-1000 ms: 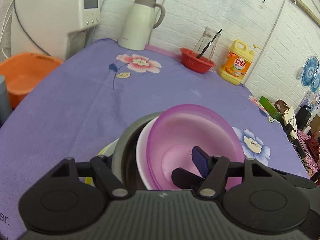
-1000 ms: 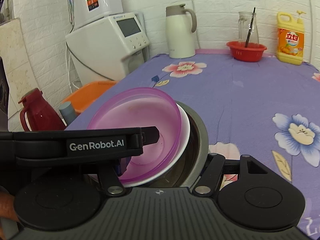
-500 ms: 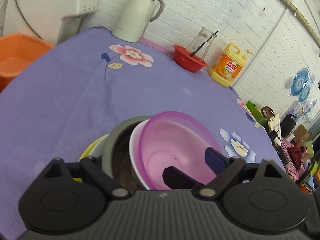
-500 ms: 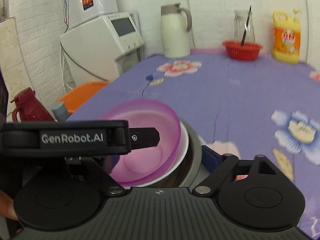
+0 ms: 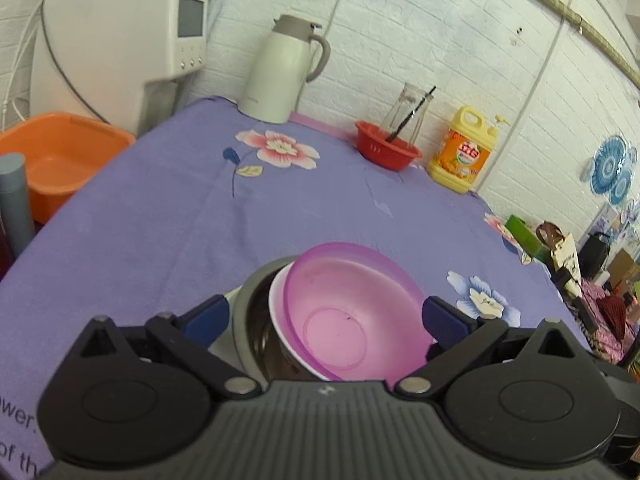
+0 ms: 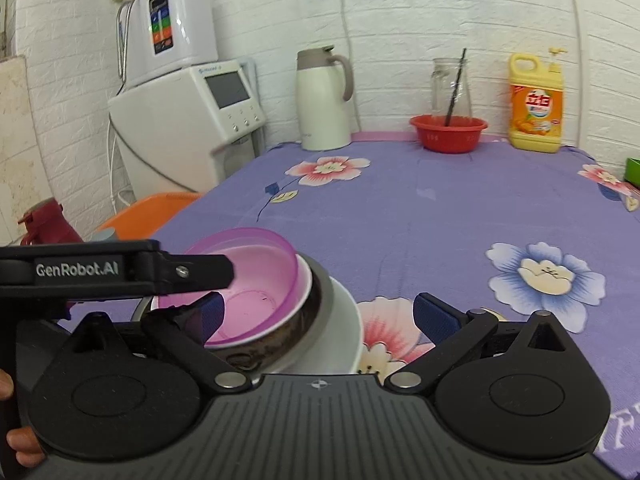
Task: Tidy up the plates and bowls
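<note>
In the left wrist view, the left gripper is spread wide, holding nothing, around a pink bowl nested in a white bowl inside a metal bowl. In the right wrist view, the right gripper is likewise spread and empty above that stack on a white plate, so stacking looks essentially finished.

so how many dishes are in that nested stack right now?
4 visible: purple bowl on top, a white bowl under it, then a grey metal bowl, with a white plate at the bottom. The tongs hide the stack's near side, so more may be hidden.
</note>
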### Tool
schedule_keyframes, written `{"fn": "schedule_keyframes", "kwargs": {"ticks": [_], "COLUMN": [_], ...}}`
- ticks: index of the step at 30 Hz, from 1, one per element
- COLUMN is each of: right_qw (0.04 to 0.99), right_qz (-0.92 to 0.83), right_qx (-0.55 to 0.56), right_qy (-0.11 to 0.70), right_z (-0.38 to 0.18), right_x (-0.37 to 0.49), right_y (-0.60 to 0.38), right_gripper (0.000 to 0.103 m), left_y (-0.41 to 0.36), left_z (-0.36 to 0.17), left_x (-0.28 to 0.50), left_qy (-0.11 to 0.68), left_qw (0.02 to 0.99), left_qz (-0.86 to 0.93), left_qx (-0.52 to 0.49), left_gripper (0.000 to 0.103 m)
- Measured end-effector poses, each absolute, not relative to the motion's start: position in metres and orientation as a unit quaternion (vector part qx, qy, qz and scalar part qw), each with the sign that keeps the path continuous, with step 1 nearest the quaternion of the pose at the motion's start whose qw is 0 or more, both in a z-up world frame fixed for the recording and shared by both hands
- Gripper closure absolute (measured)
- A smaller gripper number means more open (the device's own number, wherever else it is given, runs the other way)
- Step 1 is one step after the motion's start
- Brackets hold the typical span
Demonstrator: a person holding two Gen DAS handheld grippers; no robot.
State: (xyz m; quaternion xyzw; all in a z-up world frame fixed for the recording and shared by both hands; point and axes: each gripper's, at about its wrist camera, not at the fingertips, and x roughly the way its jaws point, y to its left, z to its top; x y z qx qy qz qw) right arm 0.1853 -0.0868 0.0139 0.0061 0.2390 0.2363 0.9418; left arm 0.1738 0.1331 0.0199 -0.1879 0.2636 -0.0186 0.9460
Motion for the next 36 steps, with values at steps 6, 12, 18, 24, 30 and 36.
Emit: {"fn": "schedule_keyframes", "kwargs": {"ticks": [6, 12, 18, 24, 30, 36], "right_qw": [0.949, 0.956, 0.965, 0.972, 0.977, 0.977], "right_qz": [0.224, 0.198, 0.162, 0.149, 0.146, 0.133], "right_qx": [0.019, 0.031, 0.021, 0.024, 0.016, 0.03], "right_qy": [0.219, 0.215, 0.205, 0.18, 0.152, 0.162], "right_z": [0.019, 0.006, -0.004, -0.002, 0.001, -0.001], "right_x": [0.152, 0.109, 0.072, 0.041, 0.018, 0.024], "right_y": [-0.107, -0.132, -0.148, -0.156, -0.156, -0.163], "right_gripper": [0.0, 0.0, 0.0, 0.0, 0.0, 0.0], "left_y": [0.103, 0.077, 0.063, 0.051, 0.043, 0.039], "left_z": [0.024, 0.006, -0.005, -0.006, -0.008, -0.005], "left_x": [0.136, 0.095, 0.062, 0.022, 0.009, 0.007], "left_qy": [0.238, 0.239, 0.244, 0.227, 0.225, 0.222], "left_qw": [0.96, 0.961, 0.961, 0.97, 0.972, 0.973], "left_qz": [0.006, 0.011, 0.026, 0.036, 0.034, 0.028], "left_qx": [-0.149, -0.14, -0.128, -0.084, -0.059, -0.054], "left_gripper": [0.001, 0.001, 0.001, 0.001, 0.001, 0.001]}}
